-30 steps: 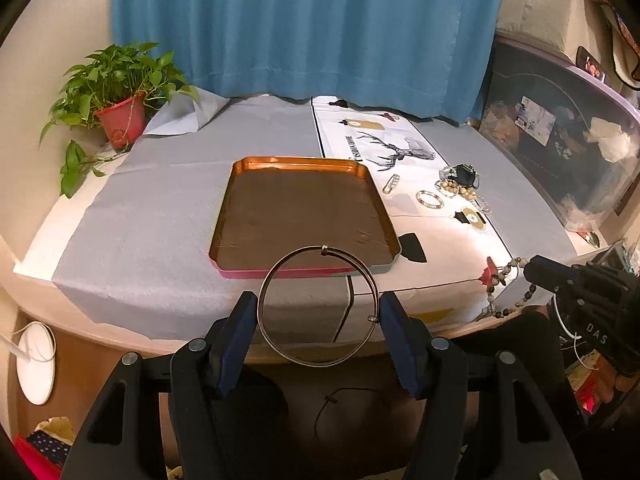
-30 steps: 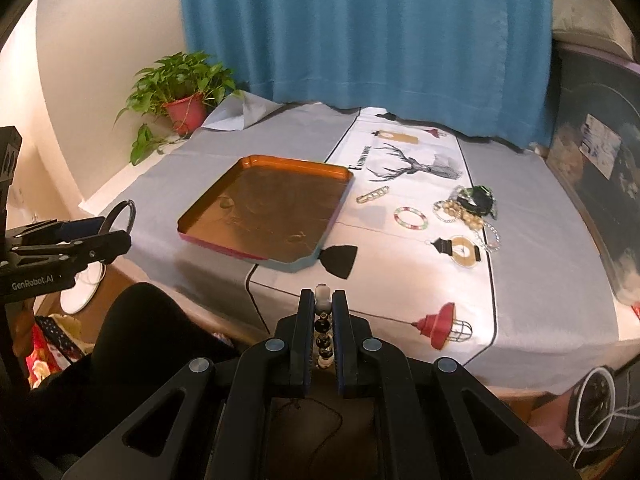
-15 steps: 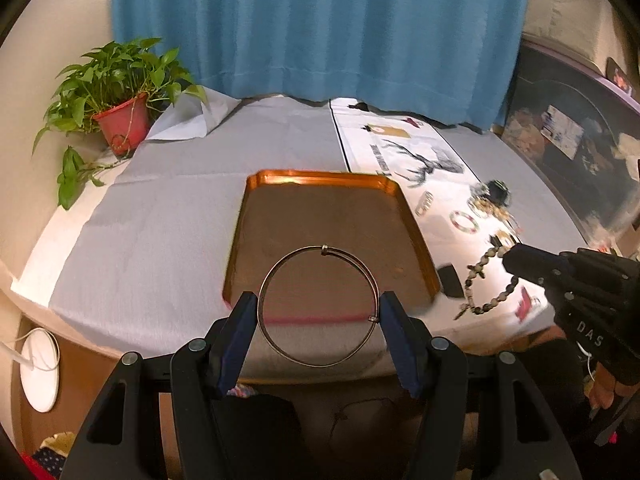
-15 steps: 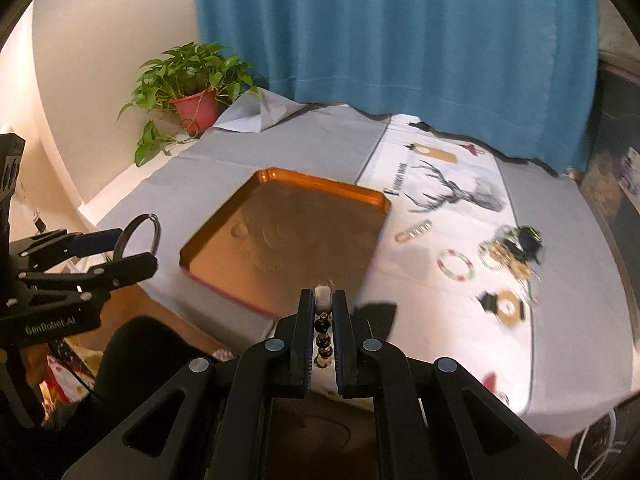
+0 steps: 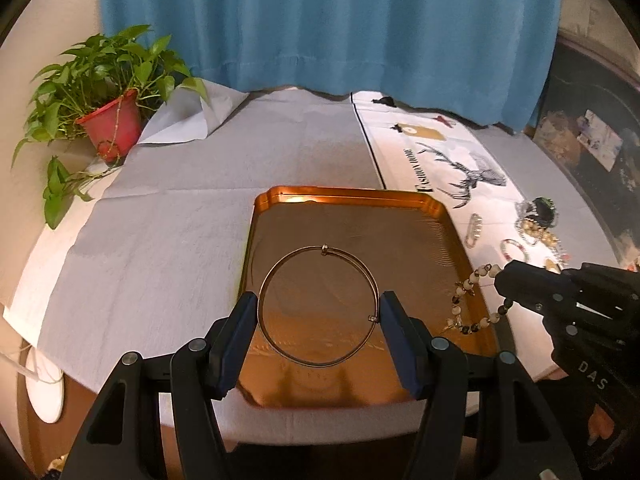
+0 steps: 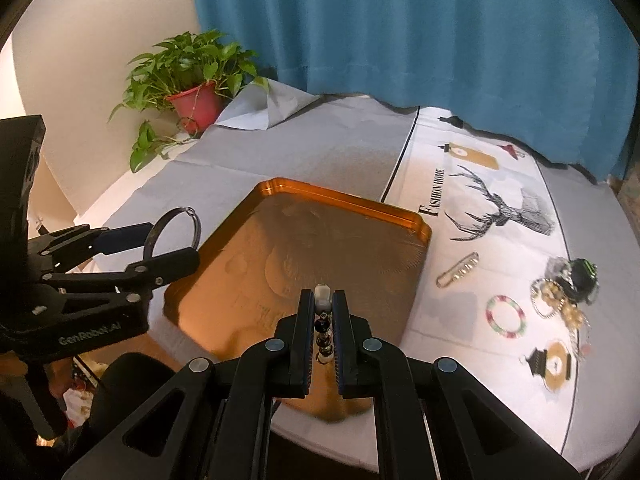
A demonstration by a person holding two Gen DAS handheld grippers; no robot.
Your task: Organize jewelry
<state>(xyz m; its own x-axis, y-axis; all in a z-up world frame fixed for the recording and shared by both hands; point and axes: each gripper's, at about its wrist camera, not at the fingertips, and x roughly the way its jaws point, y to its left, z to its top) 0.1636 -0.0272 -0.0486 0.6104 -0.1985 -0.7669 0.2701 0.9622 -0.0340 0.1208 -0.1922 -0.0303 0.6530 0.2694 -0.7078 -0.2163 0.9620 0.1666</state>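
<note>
Bangle [image 5: 318, 306] clamped in left tool [image 5: 319, 312] – beaded bracelet [image 6: 322, 320] mostly hidden inside closed right tool [image 6: 322, 304].

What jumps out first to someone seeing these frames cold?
The thin metal bangle spanned between the left gripper's blue pads, over the near half of the orange tray. To its right, the right gripper is clamped on a beaded bracelet dangling over the tray's right edge. More jewelry lies on the deer-print cloth beyond.
</note>
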